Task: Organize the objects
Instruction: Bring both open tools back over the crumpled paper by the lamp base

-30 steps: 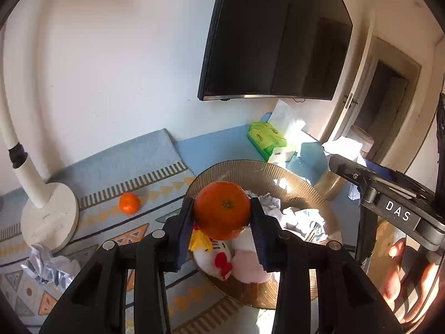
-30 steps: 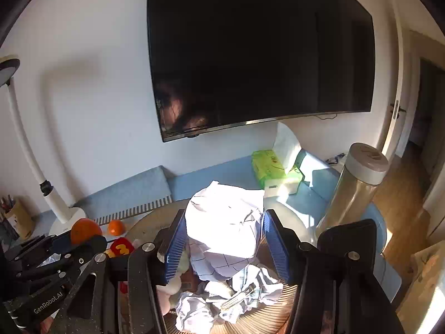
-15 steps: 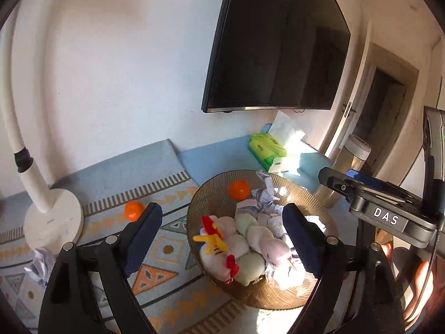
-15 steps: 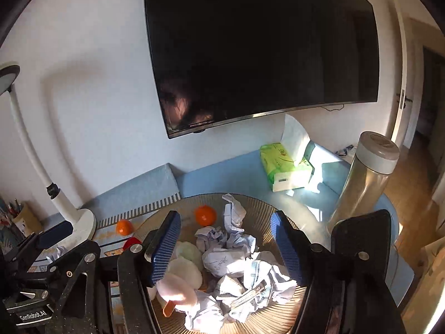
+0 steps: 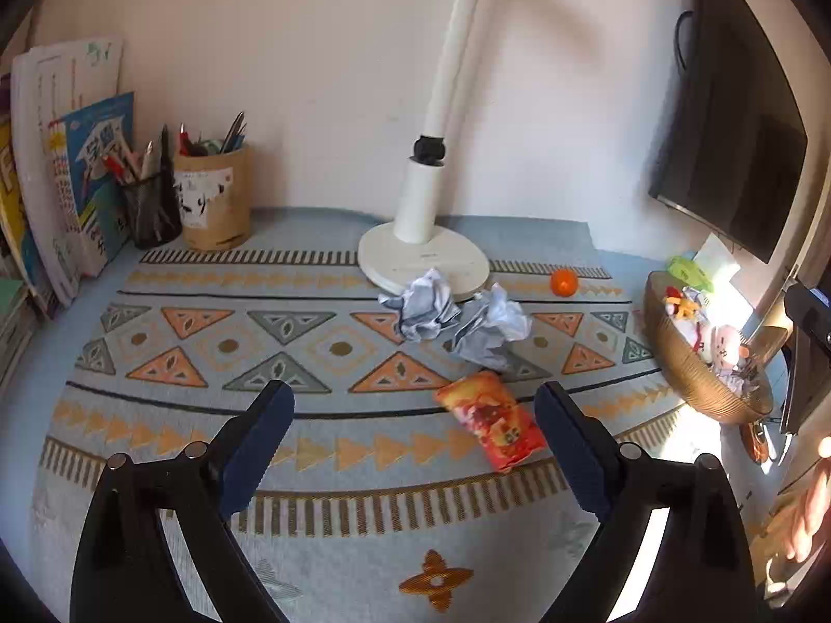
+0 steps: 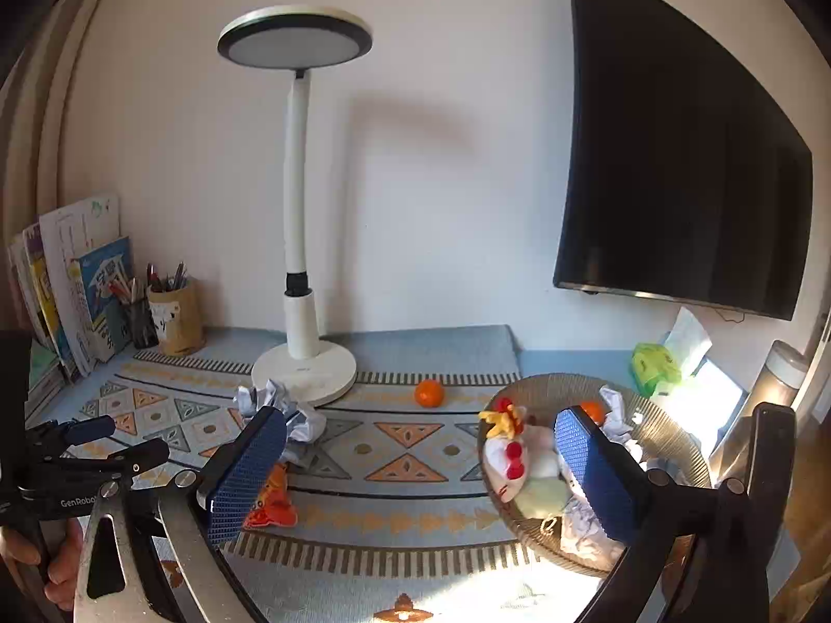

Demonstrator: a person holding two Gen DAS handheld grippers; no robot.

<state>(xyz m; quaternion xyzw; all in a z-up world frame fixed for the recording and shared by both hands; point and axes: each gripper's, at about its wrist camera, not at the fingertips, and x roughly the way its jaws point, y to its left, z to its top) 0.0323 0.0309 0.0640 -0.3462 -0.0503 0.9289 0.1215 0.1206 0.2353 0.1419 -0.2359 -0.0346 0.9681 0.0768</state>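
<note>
Patterned mat: lamp base touches two paper wads, loose tangerine beside, snack packet nearest. Left gripper and right gripper both spread wide, empty. Basket at right holds plush toys, paper and a tangerine.

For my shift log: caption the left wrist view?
Open left gripper above patterned mat, facing snack packet and crumpled papers.

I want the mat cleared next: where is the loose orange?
In the left wrist view, the orange sits on the patterned mat, between the lamp base and the basket.
</note>
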